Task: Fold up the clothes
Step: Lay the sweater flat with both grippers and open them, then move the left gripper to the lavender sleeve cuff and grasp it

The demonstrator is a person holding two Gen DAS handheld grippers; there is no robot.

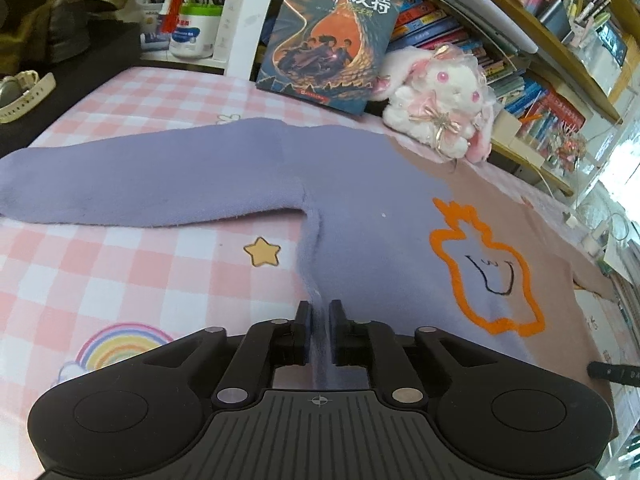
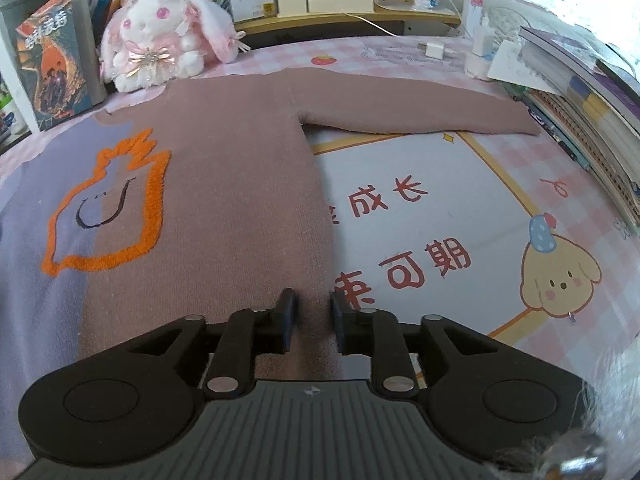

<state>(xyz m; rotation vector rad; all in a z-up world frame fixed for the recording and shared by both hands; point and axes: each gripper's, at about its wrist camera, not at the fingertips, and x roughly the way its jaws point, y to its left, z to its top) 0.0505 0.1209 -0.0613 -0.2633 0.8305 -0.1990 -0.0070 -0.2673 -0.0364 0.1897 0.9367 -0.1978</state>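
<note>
Sweater (image 1: 360,184) lies flat on checked sheet (image 1: 120,264).
Left gripper (image 1: 319,322) stands slightly parted around its purple edge; right gripper (image 2: 311,316) gapes wider over the brown hem.

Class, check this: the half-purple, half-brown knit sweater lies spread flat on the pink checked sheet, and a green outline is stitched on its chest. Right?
Not quite. The outline on the half-purple, half-brown knit sweater is orange, as both wrist views show. The sweater does lie flat on the pink checked sheet.

Plush rabbit (image 1: 440,100), book (image 1: 332,36) crowd far edge; checked cloth (image 1: 120,264) open.
</note>
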